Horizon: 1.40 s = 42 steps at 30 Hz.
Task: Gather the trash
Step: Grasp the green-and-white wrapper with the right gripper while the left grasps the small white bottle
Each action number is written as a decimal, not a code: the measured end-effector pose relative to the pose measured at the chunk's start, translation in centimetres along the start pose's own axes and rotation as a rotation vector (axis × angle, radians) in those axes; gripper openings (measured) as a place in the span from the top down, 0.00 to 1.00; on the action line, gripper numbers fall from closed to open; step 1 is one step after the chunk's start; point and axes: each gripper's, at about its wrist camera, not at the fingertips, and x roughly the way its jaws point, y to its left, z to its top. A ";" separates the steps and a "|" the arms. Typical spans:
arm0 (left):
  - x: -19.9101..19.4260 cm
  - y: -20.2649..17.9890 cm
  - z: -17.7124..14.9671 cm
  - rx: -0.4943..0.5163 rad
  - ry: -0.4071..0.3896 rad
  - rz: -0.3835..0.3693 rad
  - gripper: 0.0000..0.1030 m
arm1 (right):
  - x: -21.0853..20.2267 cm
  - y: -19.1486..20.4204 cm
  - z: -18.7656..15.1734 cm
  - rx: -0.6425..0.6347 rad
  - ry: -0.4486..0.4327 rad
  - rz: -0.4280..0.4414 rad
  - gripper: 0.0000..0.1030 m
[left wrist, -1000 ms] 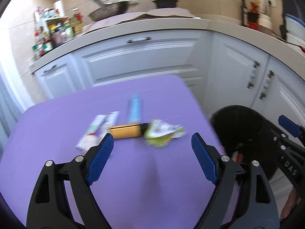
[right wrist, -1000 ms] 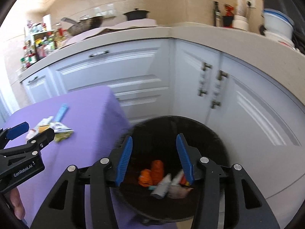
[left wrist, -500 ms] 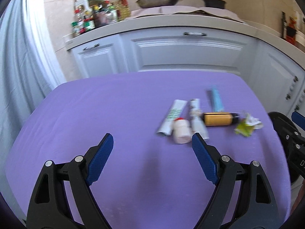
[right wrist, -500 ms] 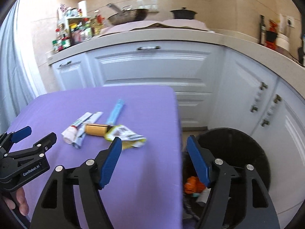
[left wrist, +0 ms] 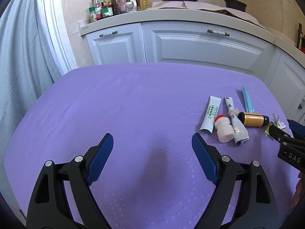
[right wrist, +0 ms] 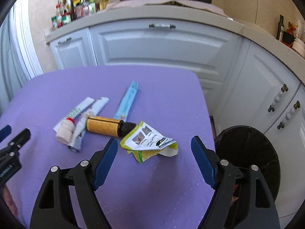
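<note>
Right gripper (right wrist: pixel 153 156) is held empty, fingers wide, just near of the crumpled wrapper (right wrist: pixel 149 142) on the purple counter (right wrist: pixel 162 190). Left gripper (left wrist: pixel 152 158) is also empty, fingers wide, over bare counter, well left of the trash. Wrapper is likely the next pick: it should be straddled at its bunched middle and pinched low so the thin foil is not pushed away. The brown bottle (right wrist: pixel 106 126) touching its far edge should be left undisturbed. Bin (right wrist: pixel 247 160) is on the floor to the right, close for the drop.
</note>
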 end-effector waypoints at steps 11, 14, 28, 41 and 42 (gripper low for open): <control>0.6 -1.2 0.3 0.013 0.003 -0.037 0.20 | 0.2 0.0 -0.4 -0.017 0.029 0.021 0.57; 0.6 -1.8 0.4 0.023 0.000 -0.052 0.20 | -0.3 -0.4 -0.7 -0.010 0.019 0.024 0.59; 1.0 -6.3 1.0 0.078 0.007 -0.103 0.26 | -2.8 -5.1 -1.7 0.054 -0.049 -0.034 0.60; 2.8 -8.3 0.8 0.100 0.082 -0.130 0.48 | -2.8 -7.1 -2.2 0.092 -0.060 -0.020 0.60; 2.9 -8.3 0.7 0.100 0.088 -0.131 0.48 | -2.8 -7.1 -2.2 0.092 -0.061 -0.019 0.60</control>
